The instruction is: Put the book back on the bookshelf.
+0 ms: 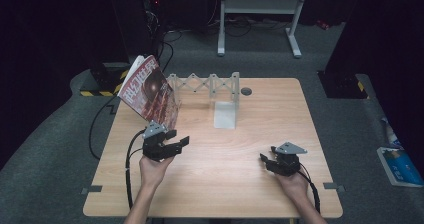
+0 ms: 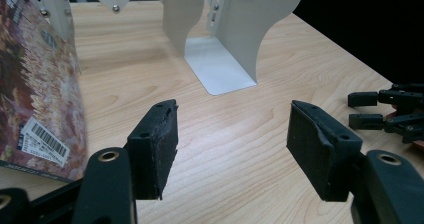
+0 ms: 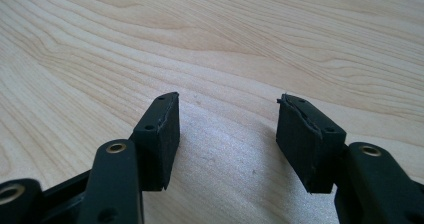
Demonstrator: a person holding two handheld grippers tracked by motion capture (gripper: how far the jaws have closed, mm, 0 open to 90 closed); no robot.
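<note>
Red glossy-covered book (image 1: 150,91) leans in the white rack at ten o'clock, released; left gripper (image 1: 172,145) and right gripper (image 1: 267,161) gape empty

Magazine (image 1: 150,88) with a glossy red-brown cover and white lettering, standing tilted at the upper left of the high view, its top leaning toward the frame's left edge; lower edge on the wooden table (image 1: 225,169). In the left gripper view the magazine (image 2: 35,99) occupies the left edge; a white barcode label sits near its lower corner.
</note>
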